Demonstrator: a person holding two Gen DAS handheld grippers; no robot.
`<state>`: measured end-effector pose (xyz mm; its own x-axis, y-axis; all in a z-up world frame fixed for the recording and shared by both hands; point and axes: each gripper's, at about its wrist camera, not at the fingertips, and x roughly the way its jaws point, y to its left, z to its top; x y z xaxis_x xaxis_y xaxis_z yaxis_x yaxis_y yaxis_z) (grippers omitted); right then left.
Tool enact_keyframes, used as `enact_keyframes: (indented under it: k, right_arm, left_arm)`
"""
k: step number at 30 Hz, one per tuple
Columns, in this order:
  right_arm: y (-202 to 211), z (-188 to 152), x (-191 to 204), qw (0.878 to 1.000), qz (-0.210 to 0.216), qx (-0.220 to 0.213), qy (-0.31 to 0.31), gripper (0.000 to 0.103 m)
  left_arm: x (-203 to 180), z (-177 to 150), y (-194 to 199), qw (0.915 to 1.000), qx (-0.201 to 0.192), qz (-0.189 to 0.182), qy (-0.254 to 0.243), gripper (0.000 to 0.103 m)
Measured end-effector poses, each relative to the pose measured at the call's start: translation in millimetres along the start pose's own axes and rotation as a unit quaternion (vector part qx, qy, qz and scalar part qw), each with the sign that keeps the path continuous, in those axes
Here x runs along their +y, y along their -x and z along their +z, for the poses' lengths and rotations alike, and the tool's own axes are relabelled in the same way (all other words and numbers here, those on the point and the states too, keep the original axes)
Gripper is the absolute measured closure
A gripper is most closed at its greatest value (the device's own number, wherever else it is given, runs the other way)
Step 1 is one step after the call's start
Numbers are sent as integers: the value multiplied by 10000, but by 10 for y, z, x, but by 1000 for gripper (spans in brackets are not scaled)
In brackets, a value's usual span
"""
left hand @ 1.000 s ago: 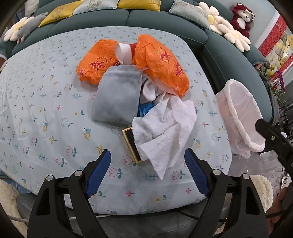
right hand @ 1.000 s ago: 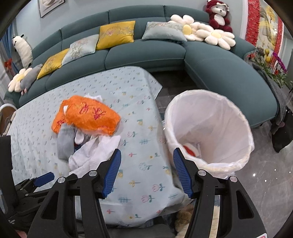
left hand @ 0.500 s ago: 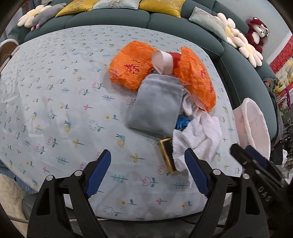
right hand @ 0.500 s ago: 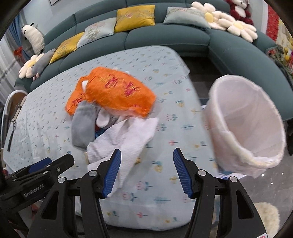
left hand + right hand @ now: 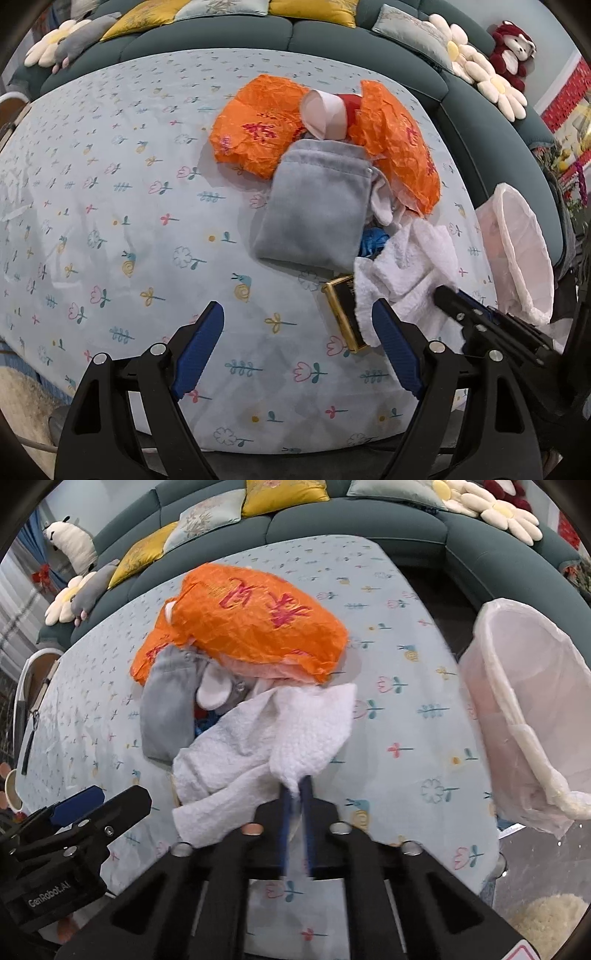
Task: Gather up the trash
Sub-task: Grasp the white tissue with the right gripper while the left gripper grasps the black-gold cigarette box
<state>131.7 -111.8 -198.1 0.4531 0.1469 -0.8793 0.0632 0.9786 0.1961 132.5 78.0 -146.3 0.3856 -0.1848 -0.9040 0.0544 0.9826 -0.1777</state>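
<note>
A trash pile lies on the patterned tablecloth (image 5: 110, 221): an orange wrapper (image 5: 255, 129) (image 5: 255, 624), a grey pouch (image 5: 317, 206) (image 5: 166, 709), a white paper towel (image 5: 402, 273) (image 5: 266, 738), a black-and-gold box (image 5: 341, 314) and a paper cup (image 5: 325, 110). My right gripper (image 5: 297, 794) is shut on the towel's near corner; it also shows in the left wrist view (image 5: 454, 302). My left gripper (image 5: 295, 343) is open and empty, just short of the box. The white-lined bin (image 5: 524, 709) (image 5: 517, 251) stands right of the table.
A teal sofa (image 5: 351, 520) with yellow and grey cushions curves behind the table. Flower cushions (image 5: 476, 55) and a red plush toy (image 5: 513, 40) sit at its right end. A chair (image 5: 33, 679) stands at the left. A cream rug (image 5: 550, 930) lies on the floor.
My right gripper swung from the bin toward the pile and closed on the white towel's corner. My left gripper shifted left, staying open.
</note>
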Motion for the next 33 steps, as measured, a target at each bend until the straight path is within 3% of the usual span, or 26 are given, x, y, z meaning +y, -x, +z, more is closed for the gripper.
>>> enact_keyframes:
  k: [7, 14, 21, 28, 33]
  right_arm:
    - [357, 121, -399, 9974, -196, -510, -465, 101]
    - [733, 248, -825, 9909, -403, -907, -905, 101]
    - [782, 234, -950, 9890, -460, -945, -1036, 101]
    - [764, 236, -932, 9898, -442, -932, -980, 101]
    - [737, 215, -955, 9902, -422, -880, -1000, 101]
  left_arm:
    - [-253, -10, -103, 9991, 97, -109, -403, 25]
    - [-571, -74, -256, 9927, 98, -149, -1190, 22]
    - [-749, -87, -361, 9859, 131, -283, -1646, 22]
    - [-945, -145, -553, 9816, 252, -92, -1888, 23]
    - [-1065, -160, -556, 9814, 193, 0, -1910, 34]
